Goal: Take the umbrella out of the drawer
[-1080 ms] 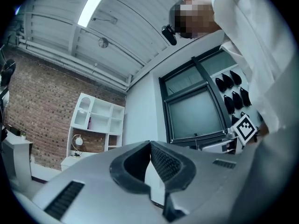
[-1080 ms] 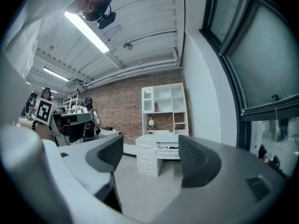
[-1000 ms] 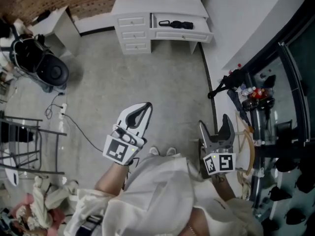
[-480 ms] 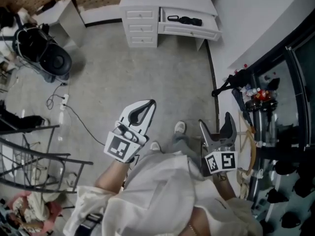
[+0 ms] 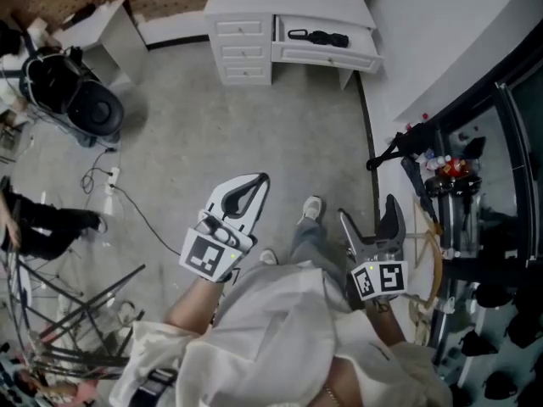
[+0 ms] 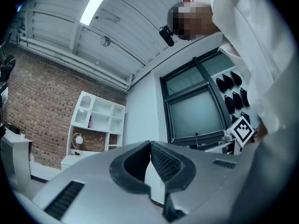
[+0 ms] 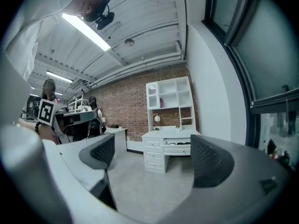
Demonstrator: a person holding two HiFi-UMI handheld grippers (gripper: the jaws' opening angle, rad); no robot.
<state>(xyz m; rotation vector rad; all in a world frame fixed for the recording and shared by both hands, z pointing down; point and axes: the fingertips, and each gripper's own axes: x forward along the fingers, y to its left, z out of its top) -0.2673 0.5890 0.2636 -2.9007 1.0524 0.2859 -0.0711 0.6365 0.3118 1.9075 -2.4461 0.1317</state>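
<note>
A black folded umbrella (image 5: 316, 36) lies in the open drawer (image 5: 329, 53) of a white desk (image 5: 246, 11) at the far end of the floor. The right gripper view also shows the umbrella (image 7: 179, 143) as a small dark shape in the drawer (image 7: 180, 148), far ahead. Both grippers hang close to my body, far from the desk. My left gripper (image 5: 260, 179) is shut with nothing in it, its pads meeting (image 6: 150, 146). My right gripper (image 5: 370, 214) is opening, its jaws wide apart (image 7: 152, 157) and nothing between them.
A black wheeled chair (image 5: 72, 100) stands at the left by a white side table (image 5: 97, 28). A cable (image 5: 127, 206) runs across the grey floor. A person (image 5: 42, 227) and metal frames (image 5: 68, 320) are at the lower left. A cluttered dark rack (image 5: 454, 185) lines the right.
The desk has shifted a little in the head view as I step forward, one foot now ahead. The right jaws stand slightly wider. A person has come into view at the left.
</note>
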